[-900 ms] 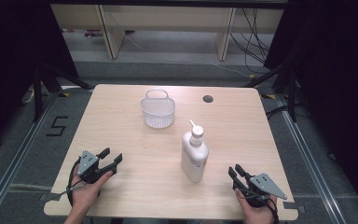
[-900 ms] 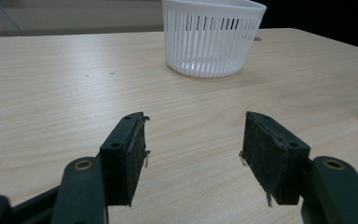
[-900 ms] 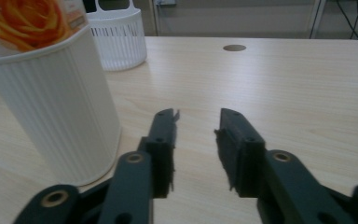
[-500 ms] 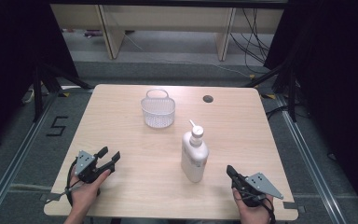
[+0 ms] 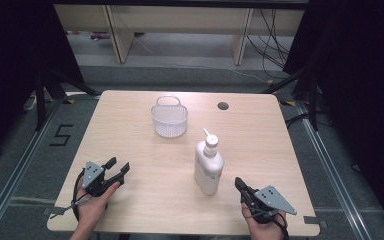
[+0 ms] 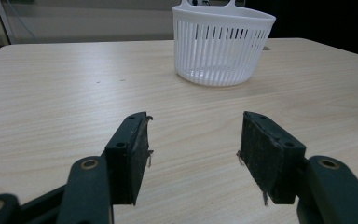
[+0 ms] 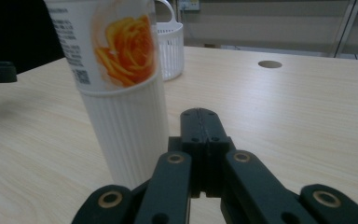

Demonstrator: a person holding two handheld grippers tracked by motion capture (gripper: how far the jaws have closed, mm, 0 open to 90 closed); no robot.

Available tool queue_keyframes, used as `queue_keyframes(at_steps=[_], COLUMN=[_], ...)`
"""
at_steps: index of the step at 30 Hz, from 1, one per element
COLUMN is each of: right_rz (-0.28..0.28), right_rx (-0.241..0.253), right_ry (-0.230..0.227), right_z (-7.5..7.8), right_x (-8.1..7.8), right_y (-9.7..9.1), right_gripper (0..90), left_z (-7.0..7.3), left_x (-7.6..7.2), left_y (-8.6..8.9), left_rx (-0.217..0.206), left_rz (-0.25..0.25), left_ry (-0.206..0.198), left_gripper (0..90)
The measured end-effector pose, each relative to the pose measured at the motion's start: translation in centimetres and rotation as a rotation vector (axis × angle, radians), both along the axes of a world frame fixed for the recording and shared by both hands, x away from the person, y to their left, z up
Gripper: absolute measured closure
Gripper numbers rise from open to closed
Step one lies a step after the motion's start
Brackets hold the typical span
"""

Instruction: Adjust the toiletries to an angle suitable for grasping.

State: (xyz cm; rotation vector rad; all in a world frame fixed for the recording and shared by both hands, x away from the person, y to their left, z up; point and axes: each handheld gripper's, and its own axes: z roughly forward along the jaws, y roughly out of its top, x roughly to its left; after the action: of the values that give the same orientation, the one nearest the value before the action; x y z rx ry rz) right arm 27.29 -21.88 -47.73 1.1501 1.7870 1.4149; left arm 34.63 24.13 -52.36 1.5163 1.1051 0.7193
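Pump bottle (image 5: 209, 165) just beside closed right tongs (image 5: 241, 186), apart.

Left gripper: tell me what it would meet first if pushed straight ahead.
Probably the white basket. The left gripper, jaws open, points across bare table toward it, slightly left of centre, so it might only graze it.

A basket (image 5: 169, 120) is set on the table (image 5: 130, 135) toward the far middle. A pump bottle (image 5: 208, 165) is placed nearer and rightward, between the left gripper (image 5: 120, 168) and right gripper (image 5: 240, 184).
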Motion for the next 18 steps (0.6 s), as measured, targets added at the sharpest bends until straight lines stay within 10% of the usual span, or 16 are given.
queue_keyframes(at_steps=[18], right_rz=[0.132], right_rx=[0.009], right_ry=[-0.035], right_z=[2.1], right_x=[-0.5], right_y=[5.1], right_gripper=[90.0], left_z=[-0.1], left_x=[0.0], left_y=[-0.1], left_rx=[-0.001], left_rz=[-0.007], left_ry=[-0.013], left_gripper=[41.7])
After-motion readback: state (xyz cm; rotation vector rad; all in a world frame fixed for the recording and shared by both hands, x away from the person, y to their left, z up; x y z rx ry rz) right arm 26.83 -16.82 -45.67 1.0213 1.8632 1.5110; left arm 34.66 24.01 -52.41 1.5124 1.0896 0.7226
